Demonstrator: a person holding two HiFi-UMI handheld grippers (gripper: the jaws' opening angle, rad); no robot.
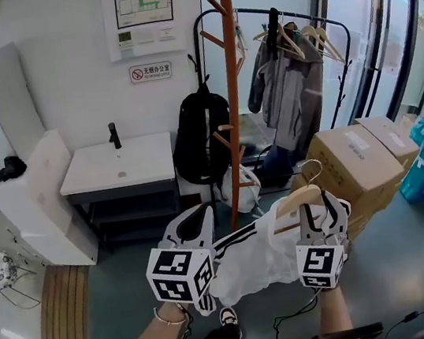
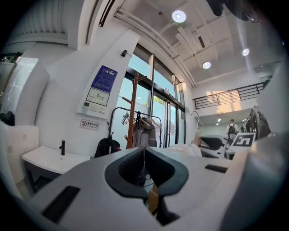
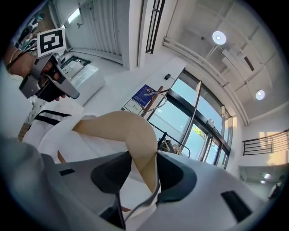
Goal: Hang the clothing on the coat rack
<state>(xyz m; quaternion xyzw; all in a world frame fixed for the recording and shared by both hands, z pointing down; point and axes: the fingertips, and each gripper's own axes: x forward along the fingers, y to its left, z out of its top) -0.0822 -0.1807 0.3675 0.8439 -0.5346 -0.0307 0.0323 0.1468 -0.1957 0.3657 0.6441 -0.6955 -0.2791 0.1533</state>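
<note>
A white garment [image 1: 250, 258] with black stripes hangs on a wooden hanger [image 1: 293, 200]. My right gripper [image 1: 317, 204] is shut on the hanger's shoulder, and in the right gripper view the tan wood [image 3: 135, 135] and white cloth sit between its pads. My left gripper [image 1: 194, 220] is to the left, shut, with the striped sleeve stretched toward it. Only a thin pale line shows between its pads [image 2: 156, 169] in the left gripper view. The orange-brown coat rack [image 1: 232, 82] stands ahead, between the two grippers, with several bare pegs up high.
A black backpack [image 1: 201, 138] hangs low on the rack. Behind it a black garment rail [image 1: 291, 16] carries a grey jacket [image 1: 290, 84] and spare hangers. Cardboard boxes [image 1: 354, 158] stand at right. A white sink counter [image 1: 120, 167] stands at left.
</note>
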